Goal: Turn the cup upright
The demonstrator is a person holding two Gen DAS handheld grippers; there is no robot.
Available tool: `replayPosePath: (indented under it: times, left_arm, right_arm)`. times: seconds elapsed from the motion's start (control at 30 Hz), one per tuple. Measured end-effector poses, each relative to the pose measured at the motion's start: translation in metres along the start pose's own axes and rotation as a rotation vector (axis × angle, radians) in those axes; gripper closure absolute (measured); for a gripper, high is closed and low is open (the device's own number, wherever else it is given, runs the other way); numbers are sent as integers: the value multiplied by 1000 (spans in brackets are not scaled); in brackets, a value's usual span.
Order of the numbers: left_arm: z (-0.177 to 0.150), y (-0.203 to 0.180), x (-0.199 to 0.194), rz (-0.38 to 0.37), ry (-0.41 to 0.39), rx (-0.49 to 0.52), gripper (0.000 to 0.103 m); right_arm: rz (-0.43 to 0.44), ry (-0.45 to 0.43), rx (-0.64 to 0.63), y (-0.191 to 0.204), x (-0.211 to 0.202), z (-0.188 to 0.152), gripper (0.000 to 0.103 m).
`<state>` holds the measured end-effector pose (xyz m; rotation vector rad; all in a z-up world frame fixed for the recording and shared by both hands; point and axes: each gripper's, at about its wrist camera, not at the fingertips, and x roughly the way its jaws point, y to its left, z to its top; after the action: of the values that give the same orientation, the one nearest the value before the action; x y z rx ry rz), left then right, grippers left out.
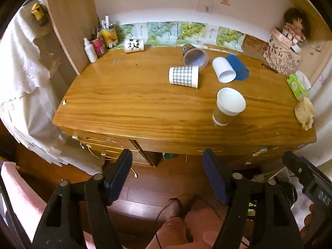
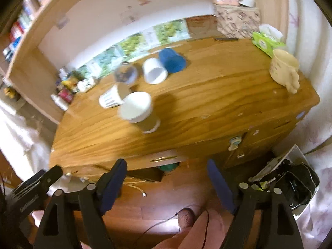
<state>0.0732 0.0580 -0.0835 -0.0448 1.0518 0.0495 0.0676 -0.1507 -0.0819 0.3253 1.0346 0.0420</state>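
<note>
blurred brown cup (image 2: 141, 112) (upright) on desk (image 2: 207, 108)

I see a wooden desk (image 1: 124, 103) filling the middle of the left wrist view. A row of leaf-print cards (image 1: 191, 32) leans along the wall at its far edge. At the upper left of the desk, a white spray bottle (image 1: 90, 49) stands just beside a yellow pouch (image 1: 111, 35). At the upper right I make out a patterned paper bag (image 1: 282, 59) with a dark-haired doll (image 1: 294, 27) above it and a dark pen (image 1: 269, 67) lying near it. A green tissue pack (image 1: 296, 85) sits at the right edge. White lace cloth (image 1: 22, 62) hangs at the left. In the right wrist view, a brass drawer handle (image 2: 164, 158) shows below the desk's front edge.
</note>
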Motion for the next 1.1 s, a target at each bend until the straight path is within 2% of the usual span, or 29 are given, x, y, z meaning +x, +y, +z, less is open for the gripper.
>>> replayPosePath:
  times: [0.13, 0.27, 0.37, 0.5, 0.6, 0.7, 0.9, 1.1]
  left_arm:
    - [-3, -8, -18, 55, -31, -12, 15]
    - [-8, -16, -32, 8, -71, -34, 14]
    - [-9, -18, -40, 17, -107, -47, 13]
    - [-14, -23, -48, 39, -143, -46, 13]
    - [-19, -27, -55, 62, -168, -37, 13]
    - [-21, -28, -65, 59, -221, -27, 13]
    - [-24, -33, -79, 62, -310, 11, 13]
    - [-28, -32, -86, 71, -358, -18, 13]
  right_arm:
    - [36, -4, -46, 15, -26, 2, 22]
    - [31, -13, -130, 25, -46, 1, 21]
    - [17, -58, -182, 28, -60, -3, 21]
    - [-5, -122, -180, 22, -73, -7, 19]
    - [-10, -143, -172, 18, -78, -11, 13]
    - [-20, -170, -172, 17, -83, -14, 1]
    - [-25, -241, -184, 21, -95, -20, 0]
    - [-37, -266, -179, 20, -101, -21, 0]
